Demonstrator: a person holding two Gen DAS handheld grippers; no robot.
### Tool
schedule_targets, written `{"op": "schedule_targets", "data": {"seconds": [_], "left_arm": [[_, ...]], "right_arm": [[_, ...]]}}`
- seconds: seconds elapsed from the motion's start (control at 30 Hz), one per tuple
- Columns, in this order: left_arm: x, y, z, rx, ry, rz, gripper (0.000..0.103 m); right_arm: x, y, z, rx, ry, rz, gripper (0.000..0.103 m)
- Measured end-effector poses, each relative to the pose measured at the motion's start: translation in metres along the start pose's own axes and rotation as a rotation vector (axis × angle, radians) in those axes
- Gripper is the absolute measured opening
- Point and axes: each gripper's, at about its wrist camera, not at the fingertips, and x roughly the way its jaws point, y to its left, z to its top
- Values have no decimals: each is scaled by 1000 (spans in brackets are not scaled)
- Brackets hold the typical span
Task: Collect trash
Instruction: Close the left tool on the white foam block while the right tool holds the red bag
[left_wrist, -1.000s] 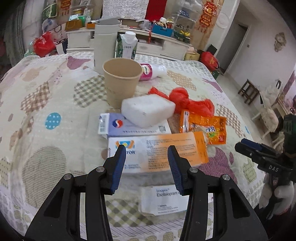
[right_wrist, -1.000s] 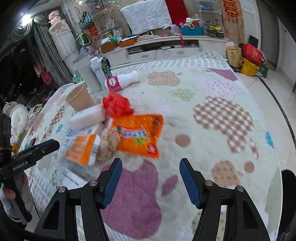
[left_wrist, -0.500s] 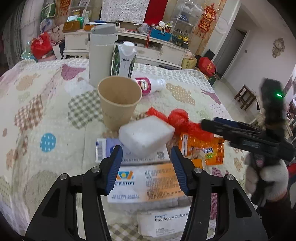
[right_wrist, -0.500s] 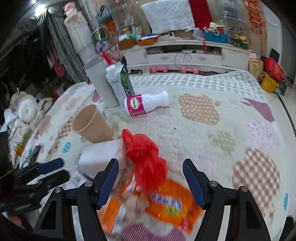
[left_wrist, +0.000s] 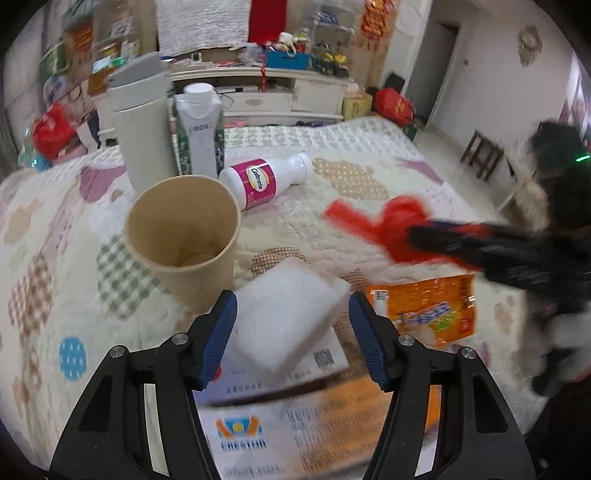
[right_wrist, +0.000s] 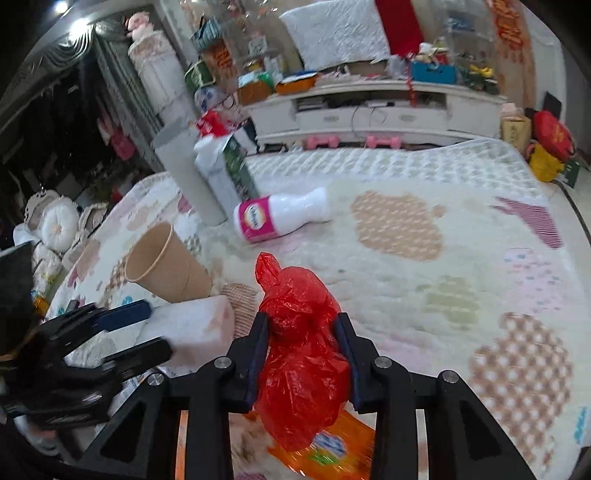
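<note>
The right gripper (right_wrist: 301, 354) has just been closing and now clamps the crumpled red plastic bag (right_wrist: 303, 354), whose knot sticks up above the pads. The bag lies on the quilted bed cover (right_wrist: 424, 258), and its lower part rests over an orange snack wrapper (right_wrist: 332, 446) at 6 o'clock from it. A white bottle with a pink label (right_wrist: 280, 218) lies on its side at 12 o'clock from the bag, well apart.

The left gripper (left_wrist: 290, 332) has just been opening; its jaws stand apart on both sides of a white foam block (left_wrist: 284, 314), and I cannot tell whether the pads already touch it. The block rests on flat medicine boxes (left_wrist: 280, 373). A brown paper cup (left_wrist: 183, 236) stands upright at 10 o'clock from the block, just beside it.

To do this step well, I think the right hand should lift the bag straight up, because thin plastic slips easily and the wrapper under it may be dragged along. The grip sits on the bulk of the bag, which looks safe. The left hand should close on the block only after the pads are level with its sides, and it should keep away from the cup, which may tip over if it is pushed.
</note>
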Motion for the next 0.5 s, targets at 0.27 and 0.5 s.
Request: {"op": "schedule_targets", "data": {"seconds": [0.27, 0.5], "left_arm": [[23, 1, 11, 55, 65, 40, 70], [19, -13, -1, 194, 62, 56, 78]], "right_arm": [[-27, -11, -14, 6, -25, -3, 35], [-33, -7, -21, 7, -34, 4, 35]]}}
